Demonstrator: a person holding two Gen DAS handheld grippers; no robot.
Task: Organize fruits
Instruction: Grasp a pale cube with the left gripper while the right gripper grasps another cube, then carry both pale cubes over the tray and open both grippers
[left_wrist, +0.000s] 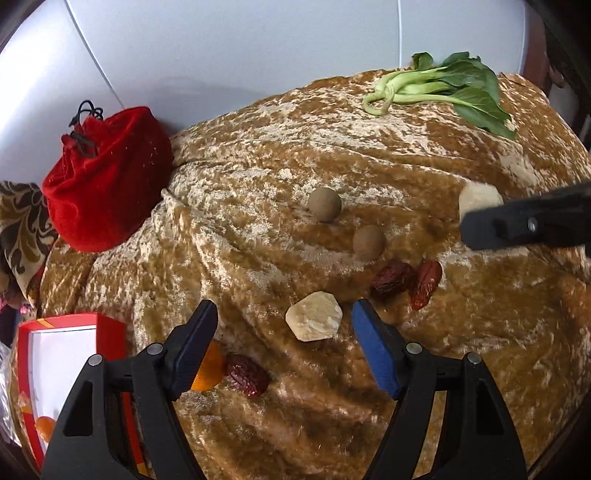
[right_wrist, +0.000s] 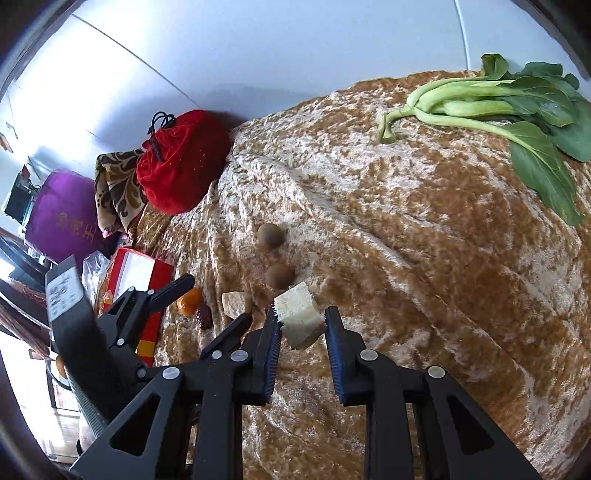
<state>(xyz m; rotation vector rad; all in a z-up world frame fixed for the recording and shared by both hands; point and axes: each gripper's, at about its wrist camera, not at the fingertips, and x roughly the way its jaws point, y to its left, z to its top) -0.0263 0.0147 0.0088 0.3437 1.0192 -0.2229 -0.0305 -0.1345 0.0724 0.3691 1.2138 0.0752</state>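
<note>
On a golden-brown velvet cloth (left_wrist: 258, 177) lie two round brown fruits (left_wrist: 325, 204) (left_wrist: 368, 242), two red dates (left_wrist: 392, 279) (left_wrist: 425, 284), a third date (left_wrist: 246, 374), a small orange (left_wrist: 208, 369) and a pale chunk (left_wrist: 314, 320). My left gripper (left_wrist: 284, 332) is open, hovering with the pale chunk between its fingers. My right gripper (right_wrist: 301, 328) is shut on a second pale chunk (right_wrist: 298, 320); this chunk also shows in the left wrist view (left_wrist: 478, 197).
A red velvet drawstring bag (left_wrist: 105, 177) stands at the back left. A red box (left_wrist: 62, 373) with another orange (left_wrist: 45, 435) inside sits at the left edge. Bok choy (left_wrist: 443, 88) lies at the back right. A purple cushion (right_wrist: 62, 214) is far left.
</note>
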